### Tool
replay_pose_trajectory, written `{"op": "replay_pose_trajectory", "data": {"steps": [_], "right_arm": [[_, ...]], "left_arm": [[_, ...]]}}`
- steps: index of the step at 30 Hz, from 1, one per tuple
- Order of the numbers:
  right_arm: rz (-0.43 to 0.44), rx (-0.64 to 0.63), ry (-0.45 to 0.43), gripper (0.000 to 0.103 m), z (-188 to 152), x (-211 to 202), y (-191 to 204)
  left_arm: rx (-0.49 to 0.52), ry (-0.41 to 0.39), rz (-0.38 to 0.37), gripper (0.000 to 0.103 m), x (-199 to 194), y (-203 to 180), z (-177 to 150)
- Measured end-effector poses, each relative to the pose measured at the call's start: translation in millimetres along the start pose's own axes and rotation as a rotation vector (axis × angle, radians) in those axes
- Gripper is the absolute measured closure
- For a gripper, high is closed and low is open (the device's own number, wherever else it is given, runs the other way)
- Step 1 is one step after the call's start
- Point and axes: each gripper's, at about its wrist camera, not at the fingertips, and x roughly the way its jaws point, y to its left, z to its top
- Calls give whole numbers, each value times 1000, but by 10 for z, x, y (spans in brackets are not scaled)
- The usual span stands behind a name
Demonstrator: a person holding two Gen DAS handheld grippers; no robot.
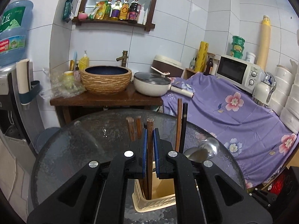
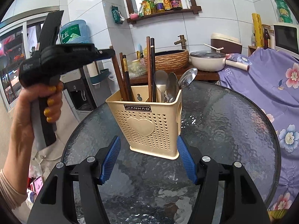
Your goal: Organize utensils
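A beige perforated utensil holder (image 2: pixel 149 125) stands on the round glass table (image 2: pixel 233 123). It holds several wooden and dark chopsticks (image 2: pixel 150 69) and three metal spoons (image 2: pixel 172 87). My left gripper (image 1: pixel 150 143) is above the holder (image 1: pixel 160 192), its blue pads shut on a brown wooden chopstick (image 1: pixel 149 130) that stands upright with its lower end inside the holder. In the right wrist view the left gripper (image 2: pixel 110 53) is at the upper left, held by a hand. My right gripper (image 2: pixel 148 143) is open, with its blue pads on either side of the holder's base.
Behind the table a wooden counter (image 1: pixel 104 99) carries a woven basin (image 1: pixel 106 79) and a white lidded pan (image 1: pixel 151 84). A purple flowered cloth (image 1: pixel 233 115) covers the right side, under a microwave (image 1: pixel 237 72). A water dispenser (image 1: pixel 11 37) stands at the left.
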Motion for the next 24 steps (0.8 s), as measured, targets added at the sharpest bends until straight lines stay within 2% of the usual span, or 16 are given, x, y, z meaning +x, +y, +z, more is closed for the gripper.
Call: {"op": "replay_pose_trajectory", "data": {"steps": [2,5,8,10,12,13,16,18,20,21,24], "right_arm": [[-2,1,0,42,-5,-1,-1],[-1,9,-2,42,1,-1,-17],[2,17,-10,40,-1,-21,-22],[2,19,-21,37,-7,-44,-17],[-15,8,-40,35,-19,-83,0],[-28,-4,-55,34,-34,-117,19],[-53,-32,-95,28,-91,-218,82],[-70,-55,-132,21,-163,-322,155],[-87,-61,-177,9,-262,-447,221],[-95,-62,-203,7,-331,-524,259],[-123,-92,-259,7,-511,-708,381]], "left_arm": [[-8,-3,-7,96,16,2,-58],[15,-29,19,96,-7,-17,-116],[7,-17,9,95,-2,5,-132],[13,-22,19,83,-35,7,-146],[13,-37,17,29,-125,10,-167],[14,-54,18,22,-183,9,-188],[57,-115,42,18,-449,-46,-317],[96,-139,59,6,-649,-96,-489],[125,-165,92,5,-838,-128,-690],[133,-175,122,5,-918,-140,-788],[154,-194,207,5,-1180,-165,-1166]]}}
